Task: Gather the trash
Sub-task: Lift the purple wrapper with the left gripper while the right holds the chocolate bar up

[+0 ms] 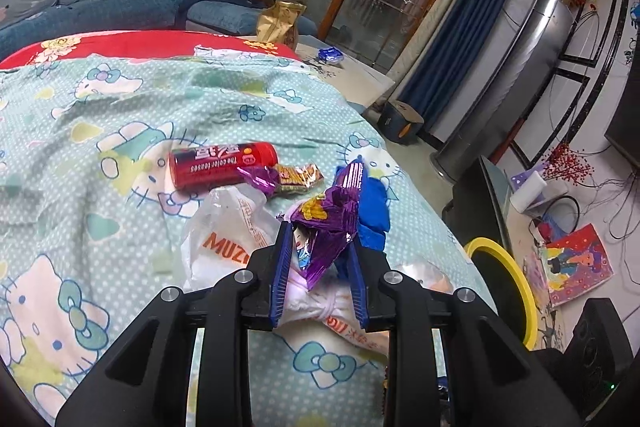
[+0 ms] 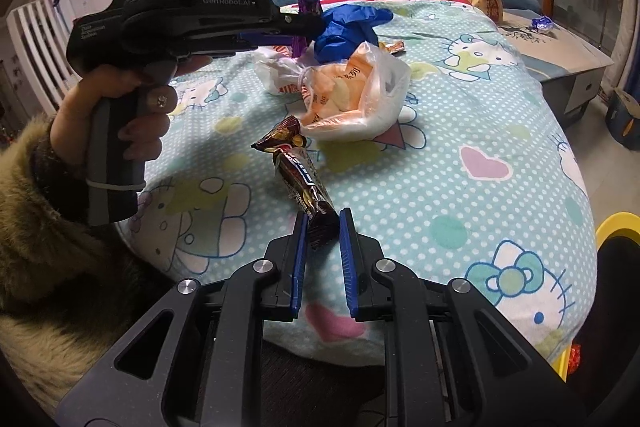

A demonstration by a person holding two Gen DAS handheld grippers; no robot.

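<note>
A soft, dotted cartoon-cat quilt (image 1: 120, 99) covers the bed. The left claw (image 1: 318, 233) grips a crinkly purple foil wrapper (image 1: 326, 227), lifted above a knotted white plastic bag (image 1: 224, 235). Beyond the claw lie a blue glove (image 1: 374, 211) and a glossy red can (image 1: 222, 165). The right claw (image 2: 324, 227) pinches the end of a brown bar wrapper (image 2: 302, 175), which slants away from it. A yellow bin rim (image 1: 506, 267) curves to the left claw's right.

left wrist: close, down over blanket (image 1: 120, 99) | right wrist: same | shared: plastic bag (image 1: 224, 239)
</note>
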